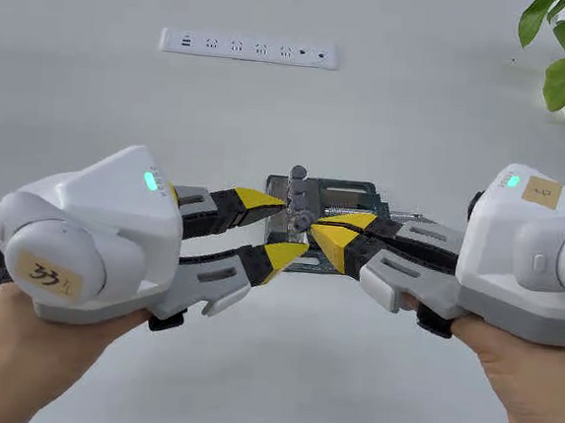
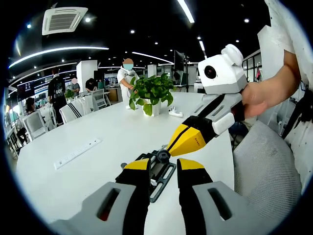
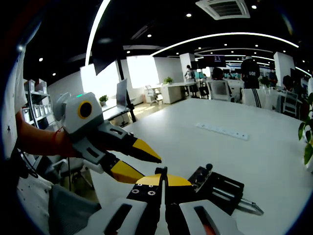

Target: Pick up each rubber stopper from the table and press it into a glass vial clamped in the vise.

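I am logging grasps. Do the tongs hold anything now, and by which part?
Left tongs are open, holding nothing. Right tongs are shut; a small dark bit shows at their tips, but whether it is pinched cannot be told.

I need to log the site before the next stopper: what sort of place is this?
Probably an open-plan office, not a lab: a long white table with a power strip and a plant, people standing behind, and an air-con vent in the ceiling.
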Available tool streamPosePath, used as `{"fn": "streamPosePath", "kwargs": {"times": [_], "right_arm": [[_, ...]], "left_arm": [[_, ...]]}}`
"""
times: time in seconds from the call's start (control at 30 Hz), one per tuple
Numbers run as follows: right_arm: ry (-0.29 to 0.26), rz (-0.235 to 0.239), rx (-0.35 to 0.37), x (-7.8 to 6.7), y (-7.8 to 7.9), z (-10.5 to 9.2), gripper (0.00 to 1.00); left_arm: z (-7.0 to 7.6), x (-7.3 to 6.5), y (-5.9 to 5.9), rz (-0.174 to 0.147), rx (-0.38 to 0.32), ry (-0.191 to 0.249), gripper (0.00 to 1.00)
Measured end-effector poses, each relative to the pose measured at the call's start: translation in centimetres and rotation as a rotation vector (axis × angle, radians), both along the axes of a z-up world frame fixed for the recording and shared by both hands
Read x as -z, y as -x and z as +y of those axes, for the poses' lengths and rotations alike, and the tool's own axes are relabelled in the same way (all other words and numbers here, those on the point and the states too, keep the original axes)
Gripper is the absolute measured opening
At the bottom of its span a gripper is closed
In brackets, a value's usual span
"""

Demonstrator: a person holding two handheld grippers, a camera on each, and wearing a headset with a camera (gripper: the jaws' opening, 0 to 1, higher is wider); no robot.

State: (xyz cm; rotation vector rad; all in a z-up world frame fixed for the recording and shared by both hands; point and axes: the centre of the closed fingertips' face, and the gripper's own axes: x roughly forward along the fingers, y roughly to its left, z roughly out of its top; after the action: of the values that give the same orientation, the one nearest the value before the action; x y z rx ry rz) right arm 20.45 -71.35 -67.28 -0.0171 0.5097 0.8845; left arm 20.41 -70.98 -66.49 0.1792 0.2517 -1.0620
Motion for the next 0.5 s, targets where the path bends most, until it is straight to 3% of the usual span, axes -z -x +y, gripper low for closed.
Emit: {"fn": "streamPosePath", "kwargs": {"times": [0.5], "right_arm": [[-0.025,0.003,0.013,-0.45,0.1,0.11,0.0]], "left_arm": [[-0.18,-0.57,-0.1,-0.002,0.003,0.023,0.06]]}}
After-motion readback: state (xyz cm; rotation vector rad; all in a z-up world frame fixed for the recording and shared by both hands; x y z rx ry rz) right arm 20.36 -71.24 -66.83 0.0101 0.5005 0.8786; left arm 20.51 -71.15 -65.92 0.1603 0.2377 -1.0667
